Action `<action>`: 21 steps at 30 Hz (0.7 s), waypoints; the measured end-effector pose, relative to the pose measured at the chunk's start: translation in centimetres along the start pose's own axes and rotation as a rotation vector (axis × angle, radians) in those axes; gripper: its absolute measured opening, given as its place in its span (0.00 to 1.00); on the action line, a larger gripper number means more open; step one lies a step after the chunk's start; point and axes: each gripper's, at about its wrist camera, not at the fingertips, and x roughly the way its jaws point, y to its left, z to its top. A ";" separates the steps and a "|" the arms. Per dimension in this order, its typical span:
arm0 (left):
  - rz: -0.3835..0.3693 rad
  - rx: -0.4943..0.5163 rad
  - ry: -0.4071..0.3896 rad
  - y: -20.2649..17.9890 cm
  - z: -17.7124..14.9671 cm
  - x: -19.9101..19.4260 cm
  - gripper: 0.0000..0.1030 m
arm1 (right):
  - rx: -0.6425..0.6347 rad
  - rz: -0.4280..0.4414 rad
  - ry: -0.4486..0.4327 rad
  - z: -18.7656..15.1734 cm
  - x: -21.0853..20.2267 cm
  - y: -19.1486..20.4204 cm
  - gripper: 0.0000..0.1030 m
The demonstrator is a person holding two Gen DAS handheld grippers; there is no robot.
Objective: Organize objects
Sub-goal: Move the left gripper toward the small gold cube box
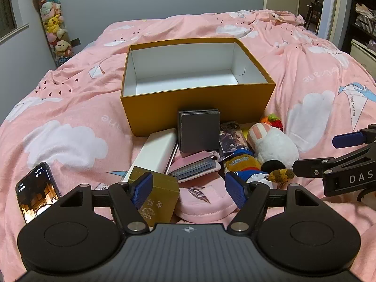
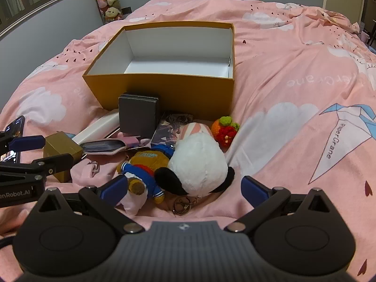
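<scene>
Both tongs stand wide with nothing between their pads: the left gripper (image 1: 188, 189) hangs over a gold carton (image 1: 159, 196) and a pink pouch (image 1: 204, 205), the right gripper (image 2: 183, 188) over a white plush (image 2: 199, 162) and a blue-jacketed bear (image 2: 145, 166). Just beyond them a white slab (image 1: 155, 151) runs lengthwise away toward the box, beside a card wallet (image 1: 195, 165) and an upright grey case (image 1: 199, 131). Farthest off, the open yellow box (image 1: 199, 103) lies with its long axis crosswise on the pink duvet (image 1: 70, 117).
</scene>
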 end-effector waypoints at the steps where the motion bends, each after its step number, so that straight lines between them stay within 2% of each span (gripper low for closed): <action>1: 0.003 0.001 0.002 0.0 0.0 0.0 0.80 | 0.000 0.000 0.000 0.0 0.0 0.0 0.99; 21: 0.007 0.000 0.016 0.0 -0.1 0.1 0.80 | 0.007 0.006 0.023 -0.1 0.3 0.1 0.99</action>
